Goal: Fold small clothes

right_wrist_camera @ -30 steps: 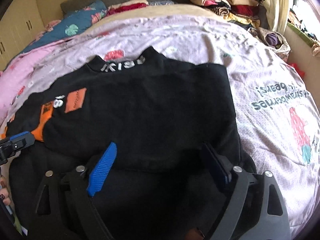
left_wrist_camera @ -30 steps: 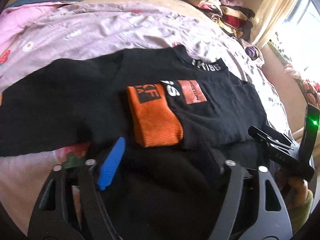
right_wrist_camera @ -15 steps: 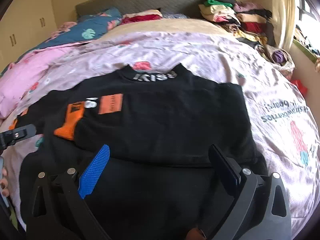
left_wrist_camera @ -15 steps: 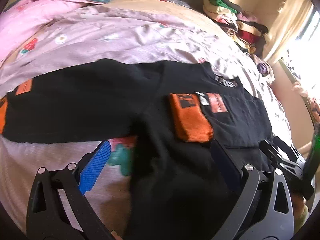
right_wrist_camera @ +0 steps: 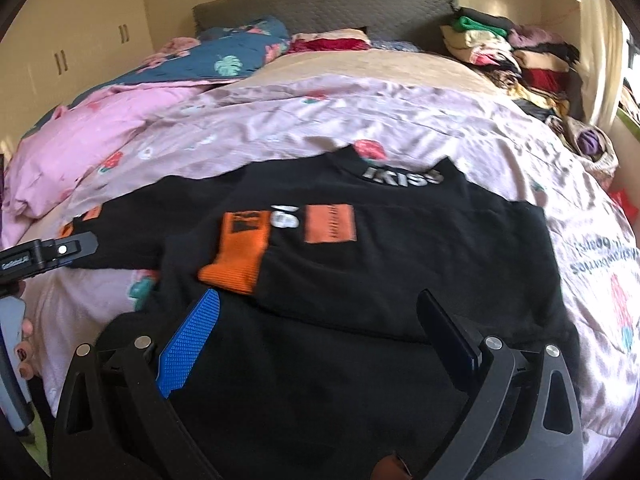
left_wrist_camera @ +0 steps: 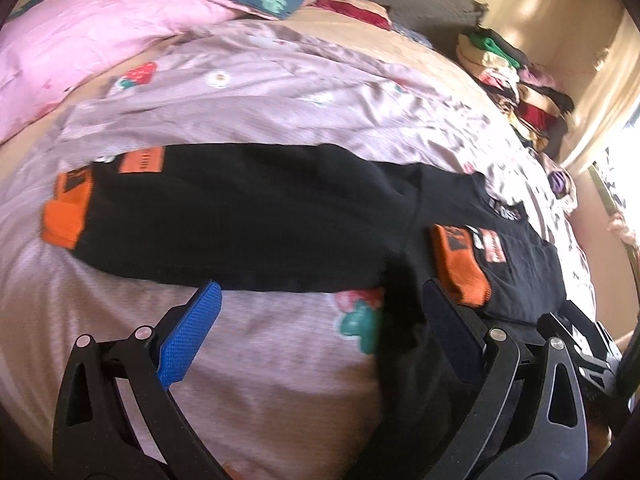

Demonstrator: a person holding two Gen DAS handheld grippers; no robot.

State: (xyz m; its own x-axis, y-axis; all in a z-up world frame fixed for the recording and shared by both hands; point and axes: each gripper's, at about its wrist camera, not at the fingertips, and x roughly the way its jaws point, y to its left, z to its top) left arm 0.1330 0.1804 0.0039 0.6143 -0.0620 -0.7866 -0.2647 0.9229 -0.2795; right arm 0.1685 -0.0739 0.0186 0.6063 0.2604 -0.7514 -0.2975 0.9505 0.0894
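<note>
A black sweater with orange cuffs and orange patches [right_wrist_camera: 400, 248] lies flat on the bed. One sleeve is folded across the chest, its orange cuff [right_wrist_camera: 236, 264] pointing toward me. The other sleeve [left_wrist_camera: 240, 216] stretches out to the left, ending in an orange cuff [left_wrist_camera: 66, 216]. My left gripper [left_wrist_camera: 320, 320] is open and empty above the bedsheet, just below the outstretched sleeve. My right gripper [right_wrist_camera: 320, 328] is open and empty over the sweater's lower hem. The left gripper also shows at the left edge of the right wrist view [right_wrist_camera: 52, 254].
The pink floral bedsheet [right_wrist_camera: 320, 120] covers the bed. A pink quilt [left_wrist_camera: 100, 40] and a blue leaf-print pillow [right_wrist_camera: 240, 56] lie at the far left. A stack of folded clothes [right_wrist_camera: 516, 56] sits at the far right by the curtain.
Both grippers have pulled back and up from the sweater. The left gripper has swung left, bringing the outstretched sleeve and its cuff into view. Both stay open.
</note>
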